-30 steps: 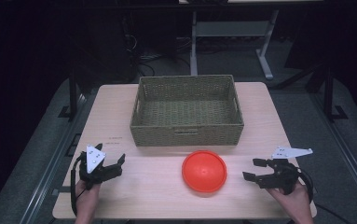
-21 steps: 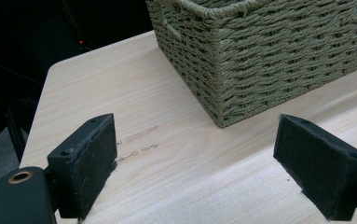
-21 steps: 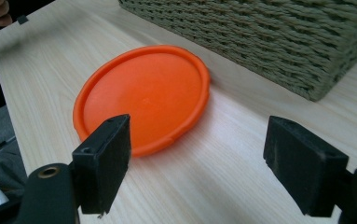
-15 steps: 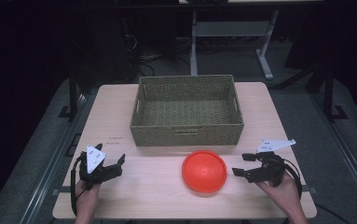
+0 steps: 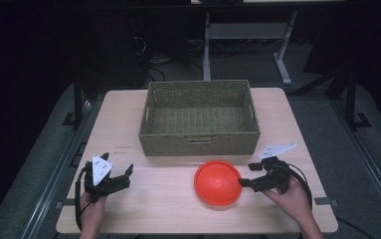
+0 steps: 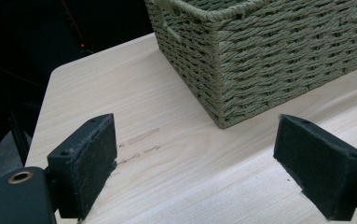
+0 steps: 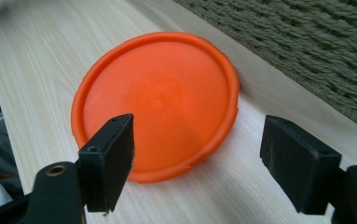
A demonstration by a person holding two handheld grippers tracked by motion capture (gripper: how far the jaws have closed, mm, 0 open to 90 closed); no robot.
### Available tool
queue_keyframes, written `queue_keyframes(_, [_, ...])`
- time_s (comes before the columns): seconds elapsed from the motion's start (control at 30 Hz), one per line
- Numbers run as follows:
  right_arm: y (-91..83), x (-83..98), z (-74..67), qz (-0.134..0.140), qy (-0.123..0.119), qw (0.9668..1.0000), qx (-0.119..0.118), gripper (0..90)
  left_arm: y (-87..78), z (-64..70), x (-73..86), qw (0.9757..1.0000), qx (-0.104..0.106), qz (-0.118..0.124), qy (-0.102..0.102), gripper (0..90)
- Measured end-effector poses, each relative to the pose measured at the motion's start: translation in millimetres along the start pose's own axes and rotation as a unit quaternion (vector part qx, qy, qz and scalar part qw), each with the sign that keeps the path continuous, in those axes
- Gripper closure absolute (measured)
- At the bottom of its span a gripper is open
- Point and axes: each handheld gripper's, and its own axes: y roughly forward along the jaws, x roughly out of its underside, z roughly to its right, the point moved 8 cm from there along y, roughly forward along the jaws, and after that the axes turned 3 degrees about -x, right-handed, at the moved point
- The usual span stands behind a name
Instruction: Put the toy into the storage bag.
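Observation:
An orange round plate (image 5: 217, 182) lies upside down on the table (image 5: 168, 199), just in front of a woven green basket (image 5: 199, 117). My right gripper (image 5: 246, 175) is open at the plate's right edge, jaws pointing left at it. In the right gripper view the plate (image 7: 160, 100) sits ahead, with the left jaw over its near rim and the right jaw beside it. My left gripper (image 5: 121, 174) is open near the table's front left with nothing between its jaws. The left gripper view shows the basket's corner (image 6: 260, 51) ahead.
The basket is empty and takes up the middle back of the table. Small printed marks (image 6: 139, 144) lie on the wood near the left gripper. Dark floor, a desk frame (image 5: 247, 35) and cables lie beyond the table's far edge.
My right gripper has moved left and forward, from the table's right front up to the plate's edge. The left gripper has stayed in place.

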Motion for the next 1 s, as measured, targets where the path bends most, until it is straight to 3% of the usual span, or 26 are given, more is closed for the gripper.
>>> queue_keyframes(0.2, [8.9,-3.5,-1.2,-0.016,-0.001,0.9999,-0.003,28.5,-0.4,0.1,-0.3,1.0,0.0,0.001,-0.002,12.7])
queue_keyframes(0.3, [15.7,-1.4,3.5,-0.031,0.003,0.9994,0.011,31.4,-0.8,-0.1,-0.3,1.0,0.0,0.001,-0.004,12.7])
queue_keyframes(0.6, [31.9,-2.3,13.0,-0.052,0.012,0.9985,0.01,37.4,-0.1,0.7,0.2,1.0,0.001,-0.001,0.0,12.7])
queue_keyframes(1.0, [43.6,-0.9,22.3,-0.06,0.034,0.9976,-0.001,43.3,-0.8,1.0,-0.4,1.0,0.002,0.001,0.0,12.7])
